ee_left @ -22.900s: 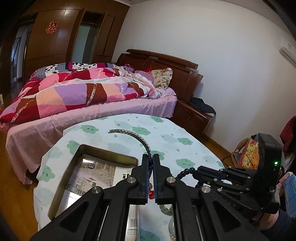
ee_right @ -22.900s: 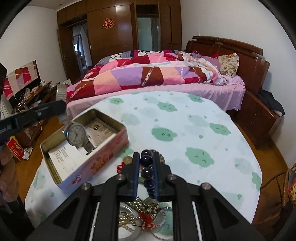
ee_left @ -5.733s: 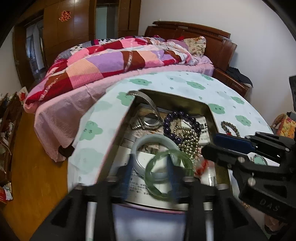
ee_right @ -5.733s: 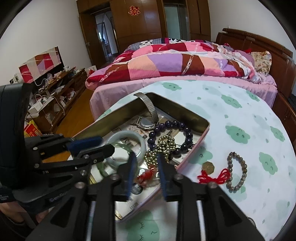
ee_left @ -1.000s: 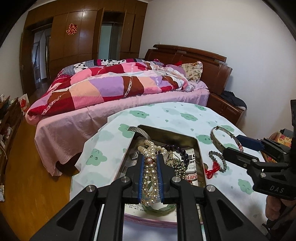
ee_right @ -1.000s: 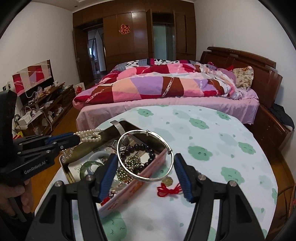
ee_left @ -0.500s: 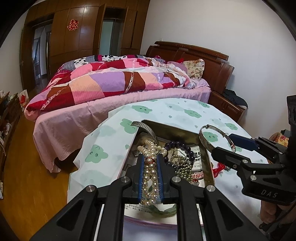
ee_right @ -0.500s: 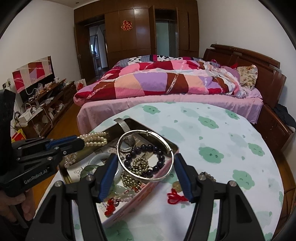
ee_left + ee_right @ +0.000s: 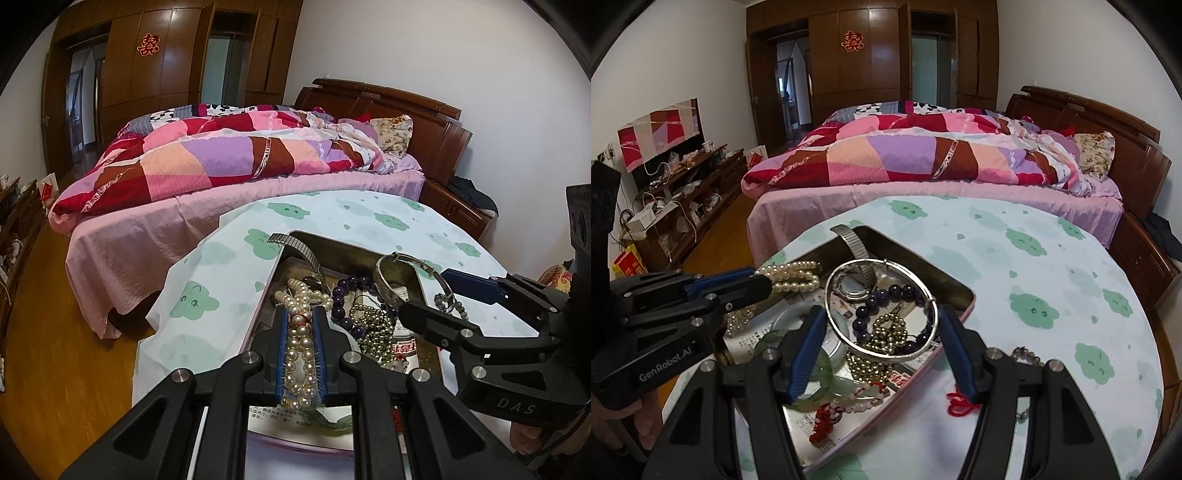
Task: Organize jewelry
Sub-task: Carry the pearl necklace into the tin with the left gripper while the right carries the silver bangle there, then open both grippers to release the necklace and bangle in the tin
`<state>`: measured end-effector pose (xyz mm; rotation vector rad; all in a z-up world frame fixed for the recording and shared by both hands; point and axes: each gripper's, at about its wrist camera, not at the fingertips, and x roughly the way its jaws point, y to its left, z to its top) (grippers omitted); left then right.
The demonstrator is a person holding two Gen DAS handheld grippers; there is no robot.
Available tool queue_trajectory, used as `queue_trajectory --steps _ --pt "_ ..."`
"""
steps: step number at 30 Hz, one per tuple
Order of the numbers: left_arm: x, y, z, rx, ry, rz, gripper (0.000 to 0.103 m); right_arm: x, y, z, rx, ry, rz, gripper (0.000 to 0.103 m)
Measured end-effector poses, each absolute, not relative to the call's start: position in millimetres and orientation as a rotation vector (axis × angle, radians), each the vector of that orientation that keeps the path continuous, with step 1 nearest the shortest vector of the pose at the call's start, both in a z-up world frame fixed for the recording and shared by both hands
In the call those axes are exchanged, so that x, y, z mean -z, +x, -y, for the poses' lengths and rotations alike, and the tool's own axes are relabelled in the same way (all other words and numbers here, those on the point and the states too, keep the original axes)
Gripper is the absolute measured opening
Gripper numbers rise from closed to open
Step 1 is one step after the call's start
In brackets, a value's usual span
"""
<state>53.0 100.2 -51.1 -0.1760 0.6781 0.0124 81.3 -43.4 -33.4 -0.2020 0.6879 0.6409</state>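
Silver bangle (image 9: 882,314) shifted over tin (image 9: 956,291), red-knotted bracelet (image 9: 964,400) right-wrist-only

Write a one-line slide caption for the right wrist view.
Right tool holds a silver bangle over the open tin of jewelry.

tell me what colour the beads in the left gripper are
Creamy white pearls clamped in the left gripper, clearest in the left wrist view.
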Motion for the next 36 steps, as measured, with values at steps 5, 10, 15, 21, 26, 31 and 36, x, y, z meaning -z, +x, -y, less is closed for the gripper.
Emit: queue_trajectory --steps 5,10,15,21,26,31,36 --pt "53.8 54.2 -100.4 -0.009 -0.173 -0.682 0.012 37.6 82.9 38.9 -0.640 -0.211 -0.696 0.065" --pt "58.7 55.4 -100.3 -0.011 -0.172 -0.691 0.012 43.0 83.2 33.9 -0.641 -0.223 -0.707 0.065" --pt "62.0 56.3 -100.0 -0.010 -0.168 -0.699 0.012 50.1 84.5 33.2 -0.639 -0.221 -0.725 0.065" --pt "69.3 59.6 -98.4 -0.017 -0.162 -0.716 0.012 57.0 83.7 32.9 -0.636 -0.225 -0.741 0.065" --pt "72.0 61.0 -98.7 -0.016 -0.163 -0.722 0.012 59.1 82.7 32.3 -0.633 -0.237 -0.738 0.065" --pt "74.4 62.0 -99.0 -0.021 -0.163 -0.728 0.012 62.1 80.9 29.1 -0.637 -0.255 -0.736 0.065" --pt "72.1 60.2 -93.4 -0.010 -0.148 -0.720 0.013 61.8 81.3 29.1 -0.639 -0.247 -0.737 0.064"
